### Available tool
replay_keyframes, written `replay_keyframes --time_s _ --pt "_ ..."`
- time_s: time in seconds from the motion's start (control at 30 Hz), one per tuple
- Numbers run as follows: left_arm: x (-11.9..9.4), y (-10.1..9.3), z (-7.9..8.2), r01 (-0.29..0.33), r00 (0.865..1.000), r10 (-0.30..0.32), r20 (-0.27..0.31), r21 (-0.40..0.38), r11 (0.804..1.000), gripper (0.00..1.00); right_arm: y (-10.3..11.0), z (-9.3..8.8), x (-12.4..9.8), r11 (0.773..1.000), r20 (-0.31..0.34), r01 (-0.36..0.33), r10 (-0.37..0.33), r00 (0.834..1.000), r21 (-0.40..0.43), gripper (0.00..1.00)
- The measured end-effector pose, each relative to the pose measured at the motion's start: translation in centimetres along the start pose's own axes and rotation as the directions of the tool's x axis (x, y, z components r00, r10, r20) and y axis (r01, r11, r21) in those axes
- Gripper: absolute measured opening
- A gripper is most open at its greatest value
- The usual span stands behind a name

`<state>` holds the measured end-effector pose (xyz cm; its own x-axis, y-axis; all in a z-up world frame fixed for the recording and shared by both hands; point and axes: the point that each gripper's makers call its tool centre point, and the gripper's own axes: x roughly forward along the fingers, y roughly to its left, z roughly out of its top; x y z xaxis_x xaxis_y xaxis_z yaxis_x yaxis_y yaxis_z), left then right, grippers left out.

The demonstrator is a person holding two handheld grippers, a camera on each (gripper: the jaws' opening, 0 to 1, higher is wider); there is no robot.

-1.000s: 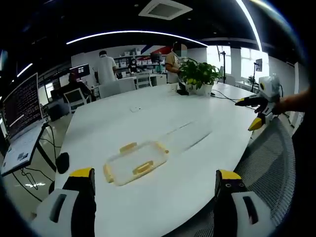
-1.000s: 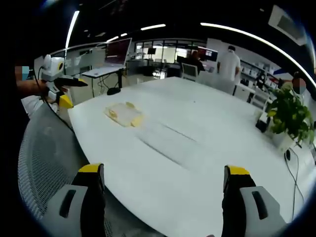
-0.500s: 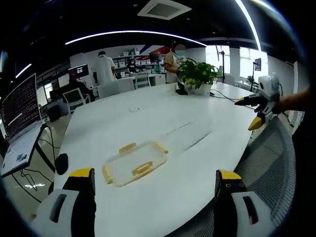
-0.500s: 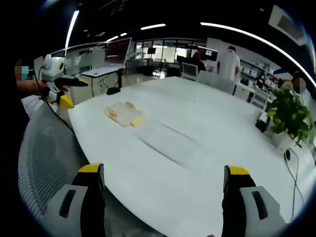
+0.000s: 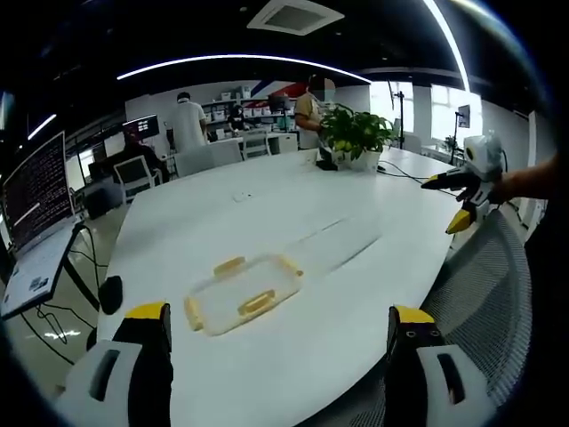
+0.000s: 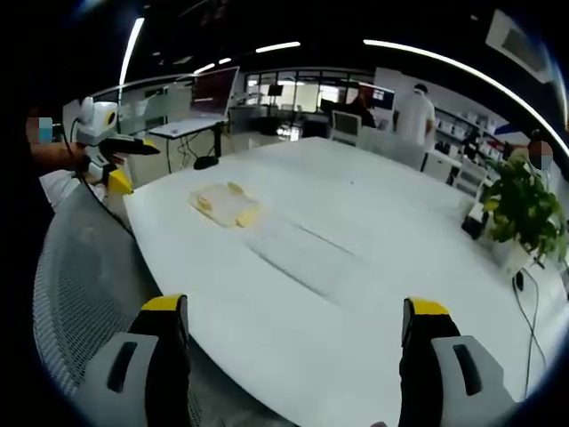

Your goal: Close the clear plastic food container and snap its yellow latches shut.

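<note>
No lettering can be read in either view. A monitor (image 5: 37,191) at the side of the left gripper view carries rows of light text on a dark screen, too small and blurred to make out. A laptop (image 6: 210,93) beyond the white table (image 6: 356,240) in the right gripper view shows a dim reddish screen, likewise unreadable.

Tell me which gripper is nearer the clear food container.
Left. The left gripper faces the food container just ahead on the table; the right gripper sits farther off, container far beyond it.
</note>
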<state>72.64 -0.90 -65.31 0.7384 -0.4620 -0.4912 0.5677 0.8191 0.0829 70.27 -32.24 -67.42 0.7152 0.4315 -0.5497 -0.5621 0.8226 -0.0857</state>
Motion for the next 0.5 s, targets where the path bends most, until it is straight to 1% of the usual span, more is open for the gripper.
replay_keyframes --time_s 0.13,0.5 --pt "-0.11 0.16 0.21 0.001 1.0 -0.001 0.006 -0.015 1.0 0.99 0.09 0.0 0.08 1.0 -0.003 -0.005 0.005 1.0 -0.002 0.98" --pt "0.03 0.64 0.5 0.005 1.0 -0.005 0.006 -0.008 1.0 0.99 0.49 0.42 0.38 1.0 -0.011 -0.025 0.024 1.0 -0.015 0.97"
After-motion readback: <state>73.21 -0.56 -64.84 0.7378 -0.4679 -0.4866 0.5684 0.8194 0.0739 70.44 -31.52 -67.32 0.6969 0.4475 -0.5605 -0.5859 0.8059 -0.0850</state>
